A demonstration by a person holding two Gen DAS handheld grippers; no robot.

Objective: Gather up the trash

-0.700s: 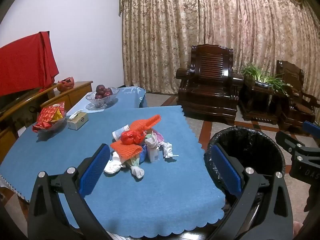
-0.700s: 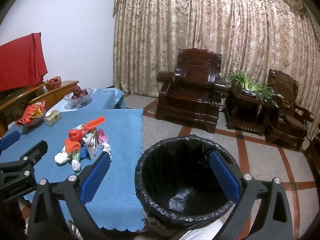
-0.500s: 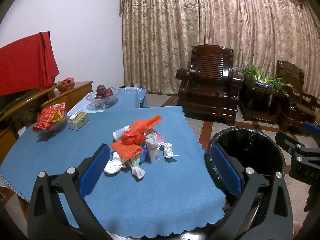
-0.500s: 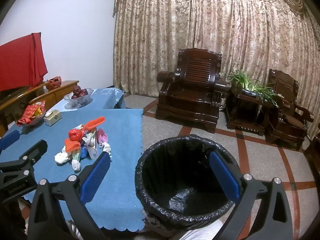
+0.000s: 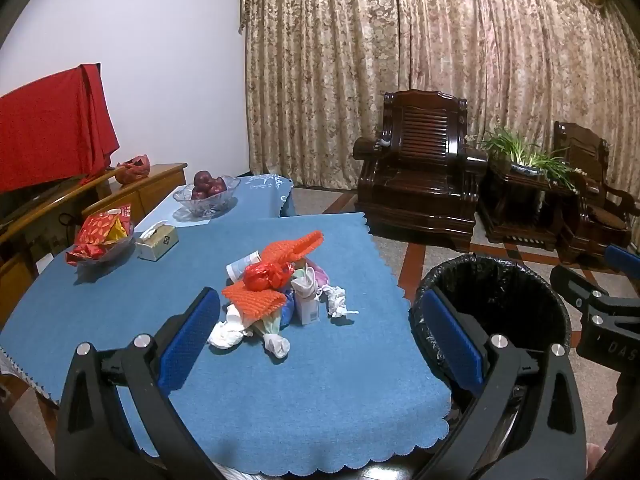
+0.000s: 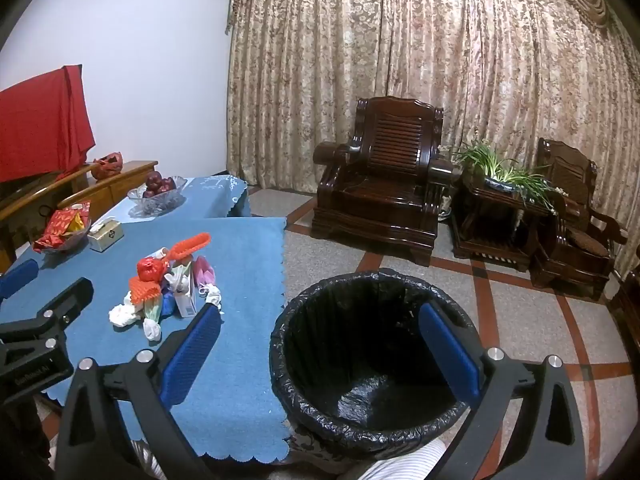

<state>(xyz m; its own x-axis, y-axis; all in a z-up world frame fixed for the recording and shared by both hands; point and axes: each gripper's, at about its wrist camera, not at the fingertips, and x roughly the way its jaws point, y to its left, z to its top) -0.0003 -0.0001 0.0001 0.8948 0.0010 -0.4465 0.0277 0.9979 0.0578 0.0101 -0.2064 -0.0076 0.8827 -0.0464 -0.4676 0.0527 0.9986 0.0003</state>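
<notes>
Gaping empty, both claws; trash pile (image 5: 280, 292) mid-table, bin (image 6: 360, 360) beside tbl edge.

Trash pile (image 5: 276, 292) lies mid-table (image 5: 100, 320); bin (image 5: 496, 304) stands right of it; armchair (image 5: 416, 184) behind.

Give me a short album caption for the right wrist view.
Open tongs hover above an empty black-lined bin, beside a blue table with a heap of litter.

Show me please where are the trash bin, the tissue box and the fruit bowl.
trash bin (image 6: 360, 432), right wrist view, near rim of the black liner.
tissue box (image 5: 158, 240), left wrist view, its front side.
fruit bowl (image 5: 206, 204), left wrist view, glass wall below the fruit.
</notes>
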